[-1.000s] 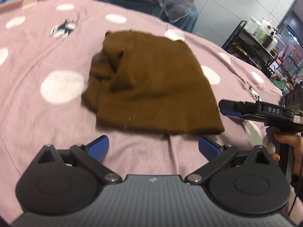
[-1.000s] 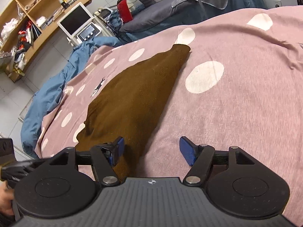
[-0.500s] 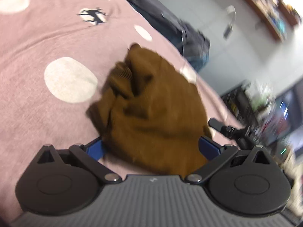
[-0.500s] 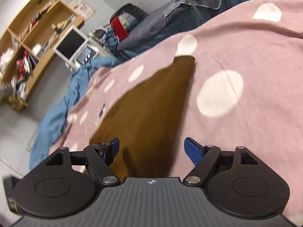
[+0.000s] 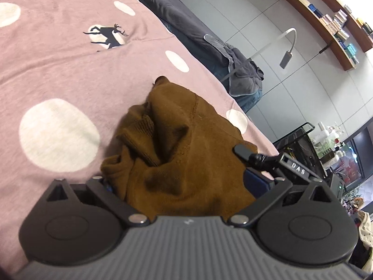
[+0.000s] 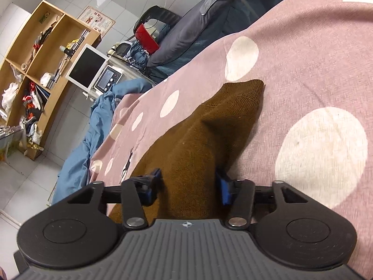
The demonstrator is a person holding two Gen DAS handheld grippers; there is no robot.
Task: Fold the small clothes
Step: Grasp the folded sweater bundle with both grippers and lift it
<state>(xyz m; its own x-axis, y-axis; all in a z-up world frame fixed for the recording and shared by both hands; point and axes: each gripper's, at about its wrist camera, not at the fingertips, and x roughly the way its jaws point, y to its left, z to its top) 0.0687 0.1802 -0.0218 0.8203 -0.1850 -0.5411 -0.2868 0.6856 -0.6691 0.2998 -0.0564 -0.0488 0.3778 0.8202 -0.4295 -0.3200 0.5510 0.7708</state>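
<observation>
Since the earlier frames both grippers have come in over the brown garment, which then lay clear ahead of their fingers. The left gripper (image 5: pixel 179 182) is closing with a bunched edge of the brown knit garment (image 5: pixel 186 154) between its fingers; whether the pads press yet I cannot tell, the left pad being hidden by cloth. The right gripper (image 6: pixel 188 186) is closing too, its blue pads (image 6: pixel 225 189) just at the sides of a raised ridge of the same cloth (image 6: pixel 209 140) — not clearly pinching. In the left view the right gripper's black finger (image 5: pixel 244 151) lies on the garment at centre right. The cloth is ribbed, soft and rumpled, with a stitched hem. It lies on a pink bedspread (image 5: pixel 58 65) with white dots and a deer print. Upper left of the right view — a wooden shelf (image 6: pixel 46 53), a monitor (image 6: pixel 86 66), blue bedding (image 6: pixel 93 135).
</observation>
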